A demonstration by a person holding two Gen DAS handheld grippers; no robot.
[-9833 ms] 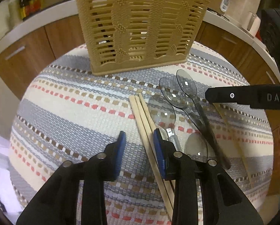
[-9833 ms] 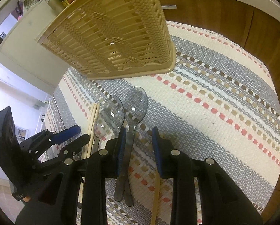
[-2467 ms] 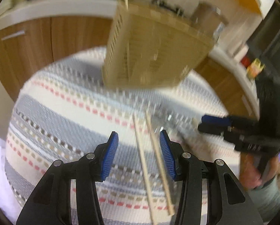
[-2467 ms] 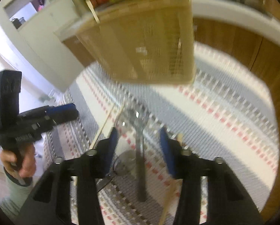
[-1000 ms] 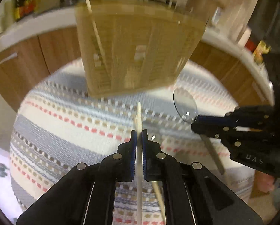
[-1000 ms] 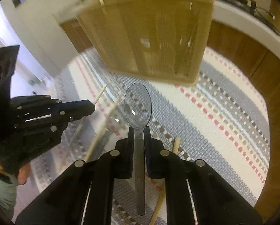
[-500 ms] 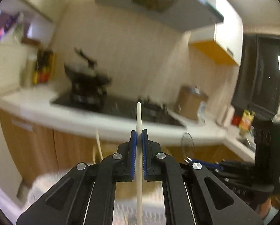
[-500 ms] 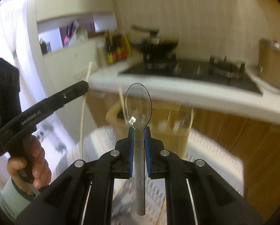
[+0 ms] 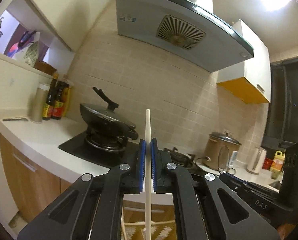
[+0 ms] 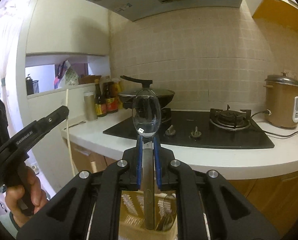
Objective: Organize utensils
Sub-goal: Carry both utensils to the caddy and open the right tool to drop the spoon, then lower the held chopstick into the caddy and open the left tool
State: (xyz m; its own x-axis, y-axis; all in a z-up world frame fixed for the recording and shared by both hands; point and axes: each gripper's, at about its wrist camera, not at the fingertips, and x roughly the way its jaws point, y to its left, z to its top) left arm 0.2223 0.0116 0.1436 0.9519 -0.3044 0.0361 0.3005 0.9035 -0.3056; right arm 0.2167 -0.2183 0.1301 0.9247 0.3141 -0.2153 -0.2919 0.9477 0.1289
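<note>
Above the tan slatted utensil basket [image 10: 133, 210], both tools held upright and ready to go in. Clamped between the blue pads of the left gripper [image 9: 148, 146]: one pale wooden chopstick [image 9: 148, 172], standing near vertical, upper end well above the pads, lower end running down toward the basket rim at the bottom of the left wrist view. Clamped in the right gripper [image 10: 148, 142]: a spoon [image 10: 146, 112] with a clear bowl and grey handle, bowl up, handle pointing straight down into the basket mouth, tip just at or inside the rim; cannot tell whether touching the bottom. Jaws of both tools closed tight on what they carry.

Judged partway through: already standing in the basket, at least one more clear utensil beside the spoon handle, plus a pale stick rising out of the basket to the left of the spoon. Left to do, by the look of it: lowering and letting go of these two pieces. Nothing of the table surface around the basket visible, so any pieces remaining there cannot be told.

Left of the basket in the right wrist view, the person's left hand [image 10: 26, 192] wrapped round the black grip, tool tilted up and forward. Both cameras aimed level across the basket toward the hob [image 10: 188, 128] and lidded wok [image 9: 107, 120]
</note>
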